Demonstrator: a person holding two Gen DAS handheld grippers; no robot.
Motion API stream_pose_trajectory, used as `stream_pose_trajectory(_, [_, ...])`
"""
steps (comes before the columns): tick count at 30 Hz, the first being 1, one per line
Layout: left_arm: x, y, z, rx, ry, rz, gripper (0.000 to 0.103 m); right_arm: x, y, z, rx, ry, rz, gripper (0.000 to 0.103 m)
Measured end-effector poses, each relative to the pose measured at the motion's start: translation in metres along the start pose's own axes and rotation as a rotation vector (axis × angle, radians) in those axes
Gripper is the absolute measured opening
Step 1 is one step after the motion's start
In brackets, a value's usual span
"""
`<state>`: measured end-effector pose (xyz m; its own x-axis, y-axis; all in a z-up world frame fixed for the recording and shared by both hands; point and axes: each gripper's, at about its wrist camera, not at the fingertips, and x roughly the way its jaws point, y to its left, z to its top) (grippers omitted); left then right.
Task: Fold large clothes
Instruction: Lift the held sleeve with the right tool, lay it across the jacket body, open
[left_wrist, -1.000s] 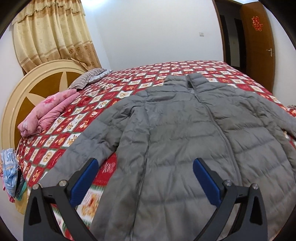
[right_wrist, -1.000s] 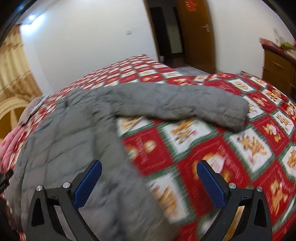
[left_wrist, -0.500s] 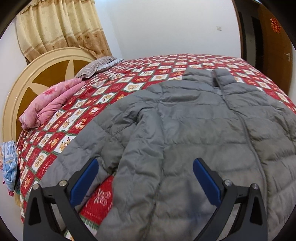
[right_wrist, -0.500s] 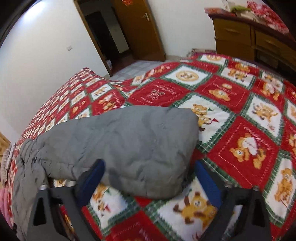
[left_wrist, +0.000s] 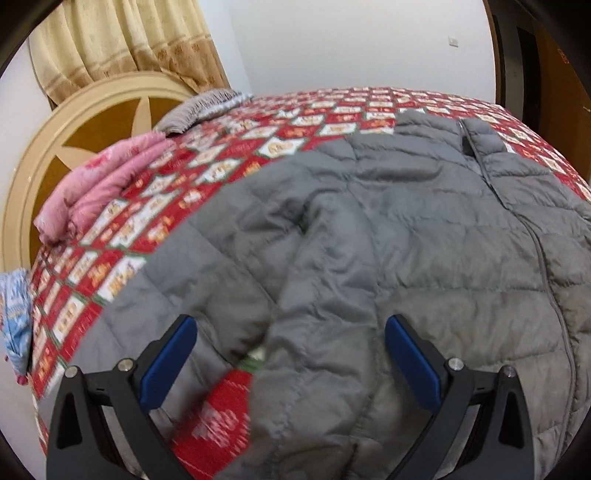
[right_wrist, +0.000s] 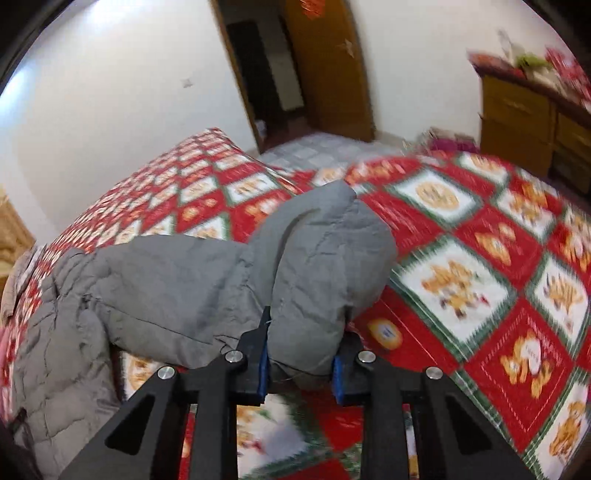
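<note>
Your right gripper (right_wrist: 301, 363) has its jaws pinched onto the cuff end of the grey jacket's sleeve (right_wrist: 325, 266), lifting it off the quilt (right_wrist: 480, 266). Your left gripper (left_wrist: 290, 354) hangs wide apart and empty over the other sleeve (left_wrist: 207, 258). The jacket (left_wrist: 424, 240) lies spread, apparently front up, on the bed. No fold is made yet; both sleeves and the body remain.

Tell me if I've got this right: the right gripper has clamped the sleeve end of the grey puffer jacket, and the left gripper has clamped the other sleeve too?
Not quite. The left gripper is open, hovering over the grey puffer jacket and gripping nothing, as the left wrist view shows. The right gripper does clamp the sleeve end.
</note>
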<state>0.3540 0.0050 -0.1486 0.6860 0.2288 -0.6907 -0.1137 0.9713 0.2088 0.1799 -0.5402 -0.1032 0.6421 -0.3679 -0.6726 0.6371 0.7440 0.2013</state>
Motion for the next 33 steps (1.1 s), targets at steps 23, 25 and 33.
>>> stream_pose_trajectory(23, [-0.035, 0.023, 0.006, 0.007, -0.051, -0.065, 0.103, -0.079, 0.263, -0.027, -0.576, -0.164, 0.397, 0.023])
stream_pose_trajectory(25, [-0.03, 0.021, 0.009, 0.018, -0.057, -0.056, 0.103, -0.074, 0.282, -0.038, -0.612, -0.155, 0.411, 0.023])
stream_pose_trajectory(33, [0.003, 0.001, 0.02, 0.078, -0.033, 0.006, 0.103, -0.038, 0.34, -0.091, -0.709, -0.11, 0.446, 0.023])
